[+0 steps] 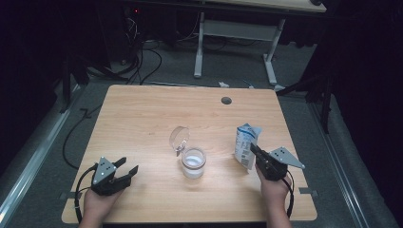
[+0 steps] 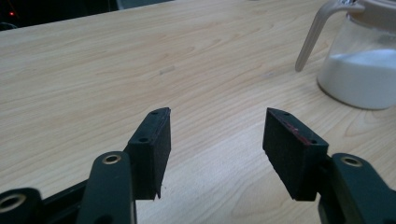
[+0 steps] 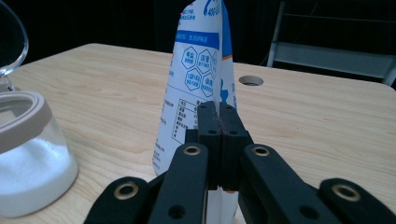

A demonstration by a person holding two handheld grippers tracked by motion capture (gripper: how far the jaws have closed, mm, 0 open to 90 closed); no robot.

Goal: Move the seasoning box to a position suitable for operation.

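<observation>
- My right gripper is squeezed tight on the edge of the bag. The two pads sit flat together with the thin bag pinched between them.
- My left gripper is wide open. It holds nothing and touches nothing, and it sits low over the table near the front left corner.
- The bag stands up on the right side of the table, just right of the jar. It leans a little.
- The jar is in the middle of the table, between my two grippers. Its clear lid is flipped up and back.
- In the right gripper view I can read the bag up close: white with blue bands, small boxes and tiny print. The high view is too far for that.
- The same view shows a round hole in the table behind the bag.
- The left gripper view shows bare wood between my open pads, and the jar far to the right, with white powder at its bottom.
- The high view shows both my hands, and the floor and cables behind the table.
</observation>
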